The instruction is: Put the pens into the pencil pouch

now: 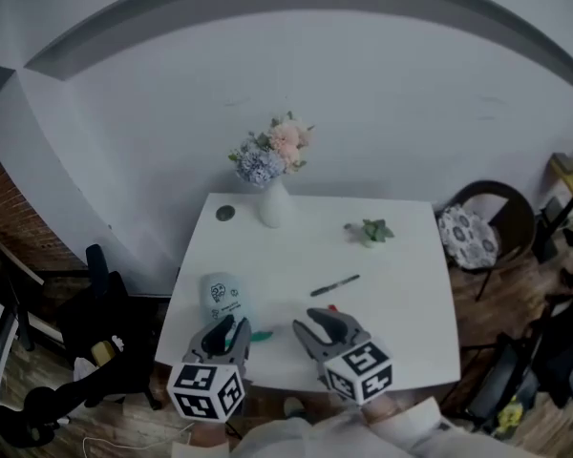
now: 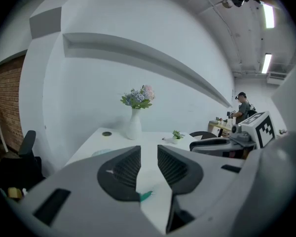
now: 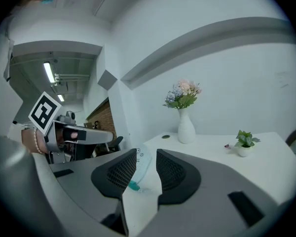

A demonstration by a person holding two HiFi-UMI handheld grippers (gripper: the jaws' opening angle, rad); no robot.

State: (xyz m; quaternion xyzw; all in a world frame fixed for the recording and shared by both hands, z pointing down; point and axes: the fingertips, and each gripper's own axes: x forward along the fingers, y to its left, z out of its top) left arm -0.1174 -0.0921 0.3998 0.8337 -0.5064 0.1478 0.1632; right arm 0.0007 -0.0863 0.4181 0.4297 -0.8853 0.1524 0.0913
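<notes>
One pencil pouch (image 1: 223, 300) is being left flat on the surface (image 1: 401, 313), its contents unreadable. Left gripper (image 1: 229, 330) and right gripper (image 1: 323, 321) are being held low at the near edge, jaws slightly parted, empty. Black pen (image 1: 335, 284) is being left just beyond the right gripper, outside the pouch.

Desk (image 1: 401, 294): white, square, set against a pale wall.
Vase (image 1: 272, 206): white, upright at the far edge, holding pink and blue flowers.
Potted plant (image 1: 371, 231): small, green, right of the vase.
Dark disc (image 1: 225, 213): just left of the vase.
Chair (image 1: 482, 227): patterned cushion, beside the desk's right side.
</notes>
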